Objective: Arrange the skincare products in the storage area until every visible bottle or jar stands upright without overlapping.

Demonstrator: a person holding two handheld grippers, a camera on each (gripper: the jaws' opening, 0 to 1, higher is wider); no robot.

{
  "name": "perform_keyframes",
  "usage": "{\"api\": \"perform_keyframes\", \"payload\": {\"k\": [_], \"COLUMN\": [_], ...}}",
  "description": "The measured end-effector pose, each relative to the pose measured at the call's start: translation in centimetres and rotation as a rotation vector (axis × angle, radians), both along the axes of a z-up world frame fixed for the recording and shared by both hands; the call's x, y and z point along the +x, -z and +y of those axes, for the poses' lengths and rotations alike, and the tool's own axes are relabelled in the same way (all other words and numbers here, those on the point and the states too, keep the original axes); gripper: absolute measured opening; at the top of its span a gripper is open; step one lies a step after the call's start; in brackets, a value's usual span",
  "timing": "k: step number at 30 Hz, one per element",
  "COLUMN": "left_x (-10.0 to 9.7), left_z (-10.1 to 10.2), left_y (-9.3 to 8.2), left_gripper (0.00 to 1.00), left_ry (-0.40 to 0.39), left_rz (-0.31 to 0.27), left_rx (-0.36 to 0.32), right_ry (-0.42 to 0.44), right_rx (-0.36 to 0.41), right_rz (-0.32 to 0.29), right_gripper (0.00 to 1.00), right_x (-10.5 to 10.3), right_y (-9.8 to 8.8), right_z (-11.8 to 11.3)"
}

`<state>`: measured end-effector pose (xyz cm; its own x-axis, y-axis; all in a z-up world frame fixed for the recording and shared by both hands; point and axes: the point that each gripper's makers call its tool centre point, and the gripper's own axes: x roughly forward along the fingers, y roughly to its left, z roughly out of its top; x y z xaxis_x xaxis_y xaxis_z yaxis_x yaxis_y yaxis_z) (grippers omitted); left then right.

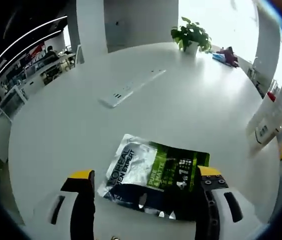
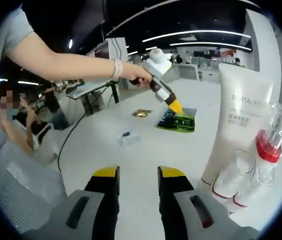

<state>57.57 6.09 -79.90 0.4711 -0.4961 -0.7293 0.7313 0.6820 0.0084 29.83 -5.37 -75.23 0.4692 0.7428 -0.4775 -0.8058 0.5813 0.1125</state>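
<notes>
Sachet (image 1: 153, 175): flat on white tabletop (image 1: 71, 130), between left gripper's (image 1: 146, 200) spread jaws (not touching).
Right gripper (image 2: 137, 187): jaws parted, empty, low over tabletop.
Hand (image 2: 135, 74): arm outstretched, holding left gripper over sachet.
Tube (image 2: 236, 125): upright w/ bottles (image 2: 266, 150), right.

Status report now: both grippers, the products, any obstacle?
Left gripper open over flat sachet. Right gripper open, empty. White tube, red-capped bottle upright. No obstacle.
</notes>
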Motion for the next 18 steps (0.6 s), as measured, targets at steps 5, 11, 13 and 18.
{"api": "perform_keyframes", "payload": {"k": [5,11,13,18], "left_x": [1.4,1.1,1.3,2.0], "left_z": [-0.3,-0.5,-0.5,0.3], "left_y": [0.9,1.9,2.1,2.6], "left_gripper": [0.73,0.68,0.69,0.68], "left_ry": [0.036,0.057,0.058,0.037], "left_rz": [0.040,0.088,0.093,0.080], "left_rx": [0.018,0.034,0.039,0.075], "right_ry": [0.000,0.011,0.015,0.013], "right_rx": [0.003,0.001,0.003,0.004], "right_rz": [0.006,0.008,0.009,0.008], "right_gripper": [0.30,0.30,0.30,0.29], "right_x": [0.1,0.2,0.3,0.3], "right_y": [0.1,0.2,0.2,0.3], "right_z": [0.0,-0.2,-0.2,-0.2]}}
